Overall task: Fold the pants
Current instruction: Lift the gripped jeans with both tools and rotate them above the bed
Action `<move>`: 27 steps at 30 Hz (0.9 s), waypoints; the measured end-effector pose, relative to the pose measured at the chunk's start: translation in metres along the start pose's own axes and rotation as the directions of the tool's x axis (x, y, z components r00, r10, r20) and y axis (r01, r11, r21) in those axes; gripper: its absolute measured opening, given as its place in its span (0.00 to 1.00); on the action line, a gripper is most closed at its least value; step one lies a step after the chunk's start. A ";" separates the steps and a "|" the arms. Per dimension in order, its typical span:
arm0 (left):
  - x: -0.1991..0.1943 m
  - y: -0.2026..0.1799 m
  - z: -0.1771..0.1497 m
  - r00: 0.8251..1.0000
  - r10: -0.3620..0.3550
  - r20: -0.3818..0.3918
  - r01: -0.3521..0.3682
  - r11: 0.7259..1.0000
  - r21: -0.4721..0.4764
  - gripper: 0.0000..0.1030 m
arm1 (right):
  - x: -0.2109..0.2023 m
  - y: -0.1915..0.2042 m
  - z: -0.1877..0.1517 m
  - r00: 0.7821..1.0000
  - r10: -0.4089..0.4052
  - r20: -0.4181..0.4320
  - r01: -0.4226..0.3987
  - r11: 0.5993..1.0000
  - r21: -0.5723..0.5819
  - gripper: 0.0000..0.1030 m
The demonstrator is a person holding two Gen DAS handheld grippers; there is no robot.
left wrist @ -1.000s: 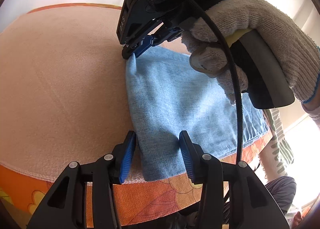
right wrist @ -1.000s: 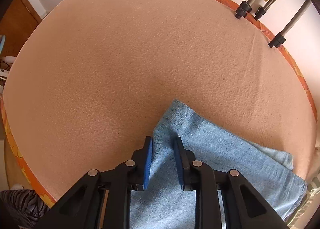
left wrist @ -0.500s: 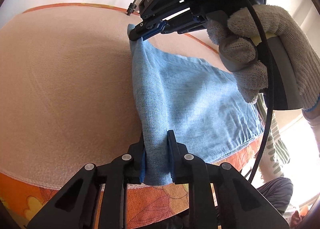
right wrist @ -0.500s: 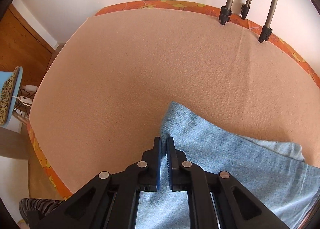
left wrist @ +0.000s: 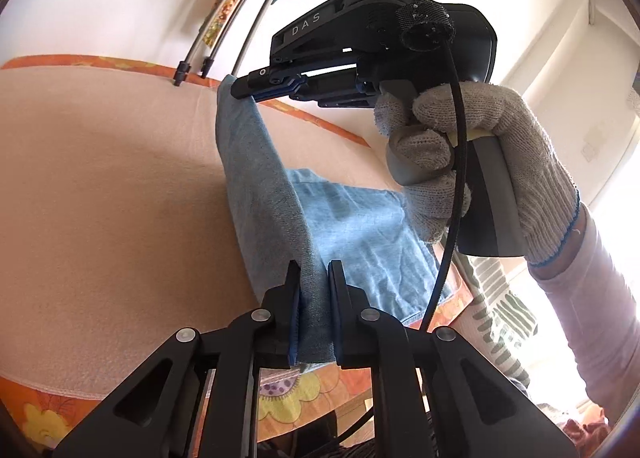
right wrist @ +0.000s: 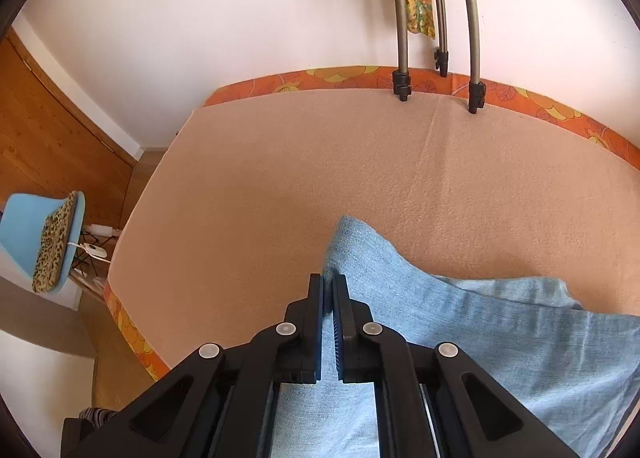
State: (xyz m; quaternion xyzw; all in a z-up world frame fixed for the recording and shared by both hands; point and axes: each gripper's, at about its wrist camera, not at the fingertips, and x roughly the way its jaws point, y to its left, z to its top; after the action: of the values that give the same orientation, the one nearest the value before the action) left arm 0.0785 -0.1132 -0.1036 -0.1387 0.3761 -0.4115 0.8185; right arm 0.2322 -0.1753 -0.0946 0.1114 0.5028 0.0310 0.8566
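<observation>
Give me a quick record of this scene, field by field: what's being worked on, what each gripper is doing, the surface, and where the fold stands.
item: blue denim pants
surface: peach blanket on a bed with an orange floral sheet
left gripper: shut on the near end of the pants' edge
right gripper: shut on the far corner of the same edge, held by a gloved hand
pants state: gripped edge lifted off the blanket, the rest lying flat
fold: not yet laid over
</observation>
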 end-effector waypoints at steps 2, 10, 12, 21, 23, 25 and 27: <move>0.008 -0.019 0.004 1.000 -0.019 0.000 0.019 0.999 0.031 0.11 | -0.016 -0.016 0.000 1.000 0.010 0.028 -0.010 1.000 0.021 0.02; 0.048 -0.080 0.017 0.995 -0.087 -0.048 0.092 0.988 0.121 0.09 | -0.079 -0.092 -0.017 0.990 0.009 0.139 -0.024 0.994 0.108 0.01; 0.064 -0.096 0.016 0.993 -0.098 -0.067 0.107 0.984 0.140 0.09 | -0.092 -0.117 -0.026 0.987 0.003 0.160 -0.025 0.990 0.139 0.01; 0.150 -0.152 0.010 0.958 -0.195 -0.212 0.231 0.960 0.158 0.09 | -0.135 -0.225 -0.068 0.976 -0.057 0.208 0.000 0.964 0.266 0.01; 0.172 -0.158 0.006 0.947 -0.205 -0.246 0.246 0.958 0.150 0.09 | -0.138 -0.249 -0.079 0.974 -0.079 0.210 0.014 0.956 0.292 0.01; 0.190 -0.167 -0.001 0.945 -0.185 -0.270 0.238 0.954 0.182 0.09 | -0.138 -0.272 -0.090 0.974 -0.086 0.210 0.014 0.946 0.323 0.01; 0.207 -0.173 -0.008 0.941 -0.167 -0.294 0.233 0.950 0.207 0.09 | -0.134 -0.296 -0.101 0.975 -0.084 0.207 0.005 0.934 0.358 0.01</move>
State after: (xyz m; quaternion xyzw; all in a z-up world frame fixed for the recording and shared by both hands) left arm 0.0520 -0.3814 -0.1202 -0.0189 0.4170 -0.5504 0.7231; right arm 0.0606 -0.4689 -0.0932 0.2557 0.4050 -0.0925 0.8730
